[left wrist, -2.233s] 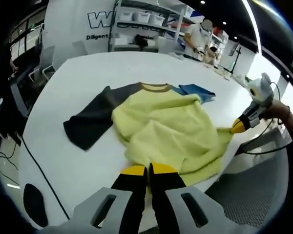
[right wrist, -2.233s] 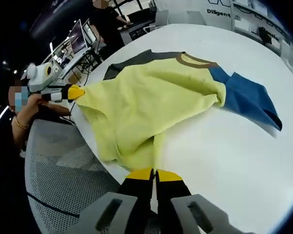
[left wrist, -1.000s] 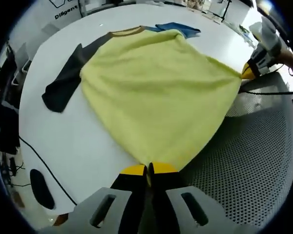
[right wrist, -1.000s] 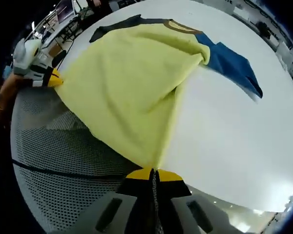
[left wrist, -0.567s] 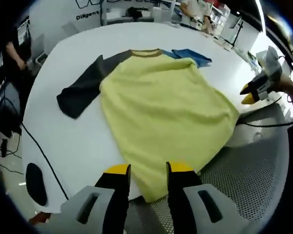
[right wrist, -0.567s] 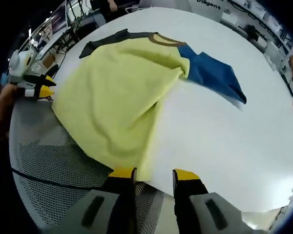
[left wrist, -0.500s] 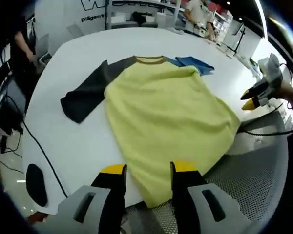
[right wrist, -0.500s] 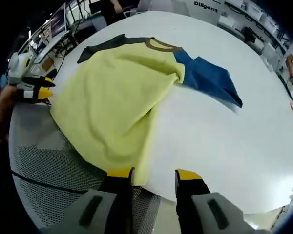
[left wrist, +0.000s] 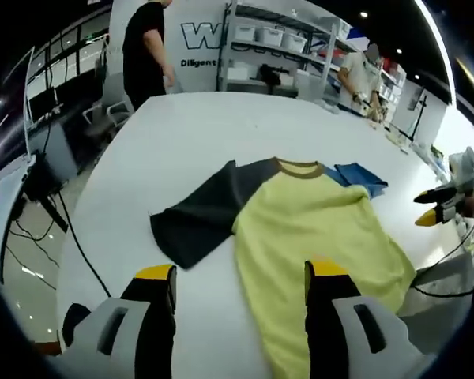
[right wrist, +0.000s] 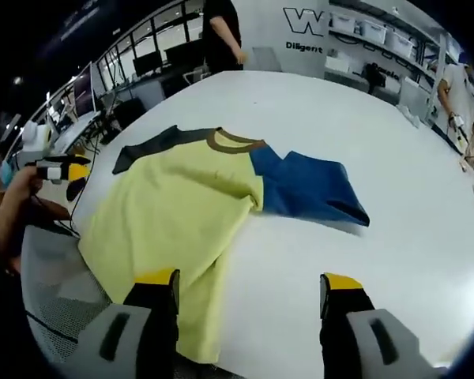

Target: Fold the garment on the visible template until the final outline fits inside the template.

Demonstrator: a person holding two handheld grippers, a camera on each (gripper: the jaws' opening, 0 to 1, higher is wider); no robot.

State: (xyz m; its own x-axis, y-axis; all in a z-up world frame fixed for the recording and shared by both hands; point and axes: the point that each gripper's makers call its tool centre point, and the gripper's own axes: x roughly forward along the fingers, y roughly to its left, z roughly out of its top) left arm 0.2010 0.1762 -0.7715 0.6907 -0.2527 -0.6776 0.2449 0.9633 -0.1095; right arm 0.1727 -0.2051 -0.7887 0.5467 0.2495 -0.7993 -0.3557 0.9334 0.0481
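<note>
A long-sleeved shirt lies spread flat on the white table (left wrist: 182,134). Its yellow body (left wrist: 316,237) (right wrist: 174,213) has a brown collar (left wrist: 300,167) (right wrist: 233,140). One sleeve is dark grey (left wrist: 201,213) (right wrist: 154,146) and the other blue (left wrist: 362,175) (right wrist: 312,189). The yellow hem reaches the table's near edge. My left gripper (left wrist: 241,272) hovers open over the grey sleeve and the yellow side, holding nothing; it also appears at the far left of the right gripper view (right wrist: 69,175). My right gripper (right wrist: 250,280) is open and empty above the hem, and appears again at the right of the left gripper view (left wrist: 433,207).
A grey perforated surface (right wrist: 47,268) lies beyond the table's near edge. A person in black (left wrist: 146,47) stands at the far side and another (left wrist: 363,71) works by the shelves (left wrist: 276,39). Cables (left wrist: 71,237) hang off the table's left side.
Both grippers went from shut on the yellow hem to open and drew back from it. The shirt, stretched taut a second ago, now lies released and flat on the table.
</note>
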